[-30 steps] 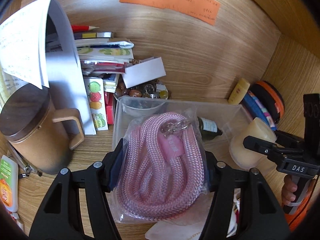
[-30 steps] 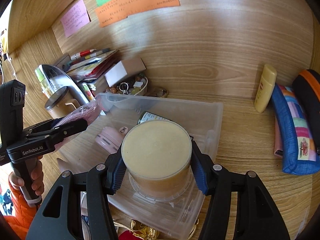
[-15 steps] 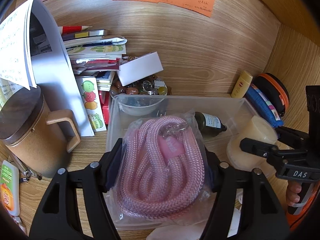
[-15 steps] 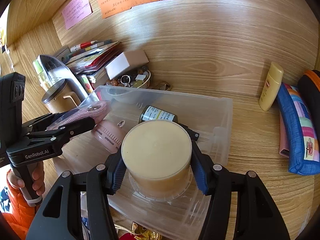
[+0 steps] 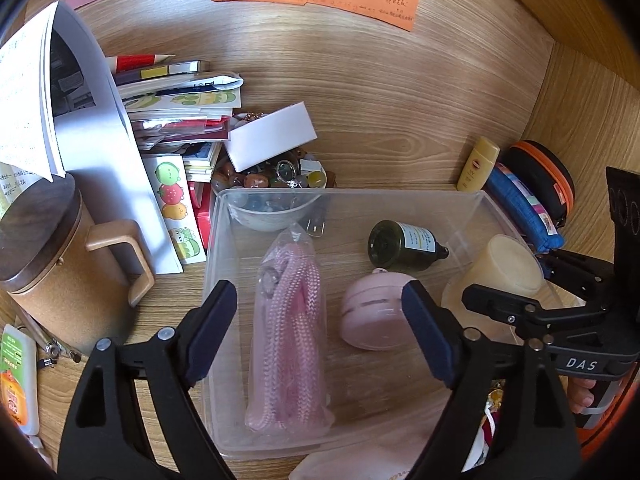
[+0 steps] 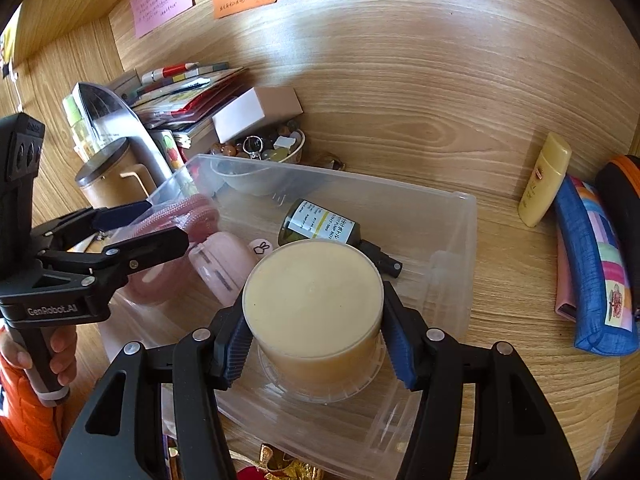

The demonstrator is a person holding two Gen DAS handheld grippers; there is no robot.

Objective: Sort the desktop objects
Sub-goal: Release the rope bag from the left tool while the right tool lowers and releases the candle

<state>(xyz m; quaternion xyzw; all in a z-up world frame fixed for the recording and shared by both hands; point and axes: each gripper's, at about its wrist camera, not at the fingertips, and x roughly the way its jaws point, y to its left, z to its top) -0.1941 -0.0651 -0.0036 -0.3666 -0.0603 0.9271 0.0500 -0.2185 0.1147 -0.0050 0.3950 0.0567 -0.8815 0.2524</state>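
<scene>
Bin partly filled, desk clutter waiting.
The left gripper (image 5: 320,332) hangs with jaws wide apart over the bagged pink rope (image 5: 290,336) lying in the clear bin (image 5: 400,194); the right gripper (image 6: 316,344) clamps the cream jar (image 6: 314,300) at the bin's near end. Beyond, the sunscreen tube (image 6: 544,180) and pencil case (image 6: 596,264) look unsorted.

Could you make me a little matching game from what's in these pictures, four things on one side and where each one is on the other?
Things:
1. pink rope
2. cream jar
3. yellow bottle
4. brown mug

Places:
A. on the desk left of the clear bin
B. held between the right jaws
C. lying bagged in the bin
D. standing by the blue pouch

Pairs: 1-C, 2-B, 3-D, 4-A
</scene>
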